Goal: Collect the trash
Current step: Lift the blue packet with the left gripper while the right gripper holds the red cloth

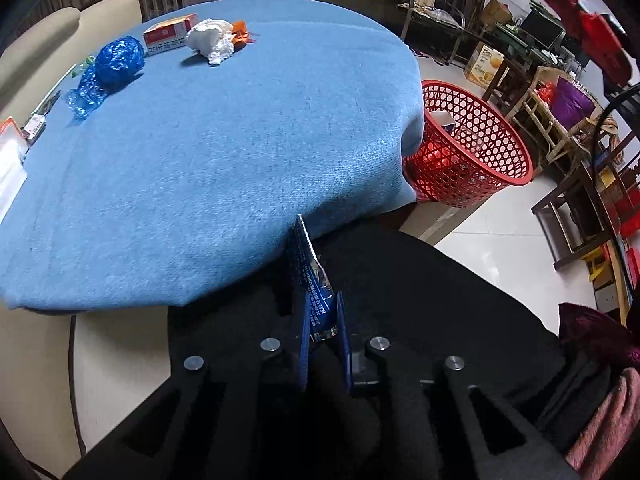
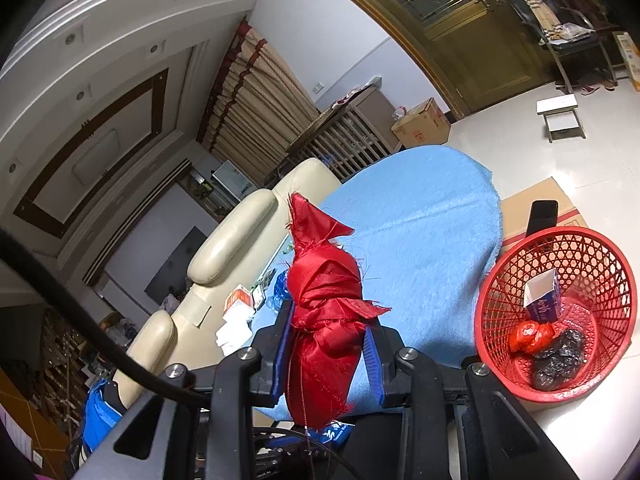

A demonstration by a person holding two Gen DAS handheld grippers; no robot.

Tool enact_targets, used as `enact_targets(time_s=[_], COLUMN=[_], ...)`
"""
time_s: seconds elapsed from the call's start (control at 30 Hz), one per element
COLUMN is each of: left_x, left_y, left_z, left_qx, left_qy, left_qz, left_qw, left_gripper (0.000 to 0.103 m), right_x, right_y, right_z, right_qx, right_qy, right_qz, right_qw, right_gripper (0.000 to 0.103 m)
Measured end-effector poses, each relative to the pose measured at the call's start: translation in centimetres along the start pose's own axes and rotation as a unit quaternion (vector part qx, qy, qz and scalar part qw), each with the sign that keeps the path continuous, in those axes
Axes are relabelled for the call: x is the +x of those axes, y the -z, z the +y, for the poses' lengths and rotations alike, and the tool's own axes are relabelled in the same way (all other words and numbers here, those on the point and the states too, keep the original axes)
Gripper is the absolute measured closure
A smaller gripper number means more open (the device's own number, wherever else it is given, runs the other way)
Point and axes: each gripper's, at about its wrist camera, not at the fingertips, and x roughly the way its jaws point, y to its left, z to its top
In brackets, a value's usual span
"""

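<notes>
Pinched between the left gripper's blue pads, a blue printed wrapper stands on edge over the blue tablecloth. Right gripper clamps a bundled red cloth. Ahead and right of both sits the red mesh basket, holding a small carton, red and black bags.
</notes>
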Motion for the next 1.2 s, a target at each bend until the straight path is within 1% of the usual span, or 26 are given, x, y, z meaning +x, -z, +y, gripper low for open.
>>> enact_targets(time_s=[0.2, 0.37, 0.4, 0.43, 0.57, 0.63, 0.77, 0.8, 0.87, 0.9, 0.97, 1.0, 1.03, 1.1, 1.2], left_x=[-1.0, -2.3, -2.5, -2.8, -3.7, -3.8, -3.2, -2.9, -2.0, -1.6, -0.6, 0.1, 0.7, 1.8, 3.1], left_y=[0.9, 1.4, 1.5, 1.6, 1.8, 1.8, 1.5, 1.3, 0.7, 0.4, -0.3, -0.6, -0.8, -1.3, -2.1], left_z=[1.1, 1.5, 1.7, 2.0, 3.0, 3.1, 2.2, 1.9, 1.2, 0.9, 0.5, 0.5, 0.4, 0.2, -0.1], left_qx=[-0.017, -0.026, -0.029, -0.034, -0.05, -0.048, -0.033, -0.027, -0.014, -0.009, 0.001, 0.002, 0.002, 0.007, 0.011], left_qy=[-0.003, -0.01, -0.012, -0.014, -0.013, -0.006, 0.041, 0.044, 0.039, 0.037, 0.039, 0.041, 0.039, 0.029, 0.039], left_qz=[-0.006, -0.021, -0.025, -0.031, -0.05, -0.05, -0.043, -0.036, -0.023, -0.021, -0.012, -0.001, 0.004, 0.009, 0.02], left_qw=[0.9998, 0.9994, 0.9992, 0.9989, 0.9974, 0.9976, 0.9977, 0.998, 0.9989, 0.9991, 0.9992, 0.9992, 0.9992, 0.9995, 0.999], left_gripper=[0.091, 0.093, 0.094, 0.1, 0.101, 0.101, 0.101, 0.101, 0.097, 0.093, 0.075, 0.057, 0.051, 0.051, 0.051], right_x=[0.9, 1.6, 1.9, 2.2, 3.5, 4.3, 6.1, 6.2, 6.5, 6.5, 6.5, 6.5, 6.5, 6.6, 6.7], right_y=[0.4, 0.8, 0.8, 0.9, 1.4, 1.8, 3.0, 3.2, 3.4, 3.3, 3.2, 3.1, 3.2, 3.3, 3.7], right_z=[-0.2, 0.2, 0.4, 0.4, 1.2, 1.7, 2.2, 2.3, 2.0, 2.0, 1.9, 1.9, 2.0, 2.1, 2.0], right_qx=[0.002, -0.008, -0.01, -0.01, -0.024, -0.033, -0.048, -0.049, -0.045, -0.043, -0.041, -0.04, -0.04, -0.042, -0.044], right_qy=[-0.002, -0.005, -0.007, -0.01, -0.015, -0.018, -0.014, -0.012, -0.012, -0.012, -0.013, -0.014, -0.014, -0.014, -0.012], right_qz=[0.011, 0.02, 0.023, 0.027, 0.046, 0.059, 0.087, 0.091, 0.095, 0.094, 0.091, 0.09, 0.089, 0.091, 0.096], right_qw=[1.0, 1.0, 1.0, 1.0, 0.999, 0.998, 0.995, 0.995, 0.994, 0.995, 0.995, 0.995, 0.995, 0.995, 0.994], right_gripper=[0.069, 0.069, 0.069, 0.069, 0.069, 0.069, 0.069, 0.069, 0.069, 0.069, 0.069, 0.069, 0.069, 0.069, 0.069])
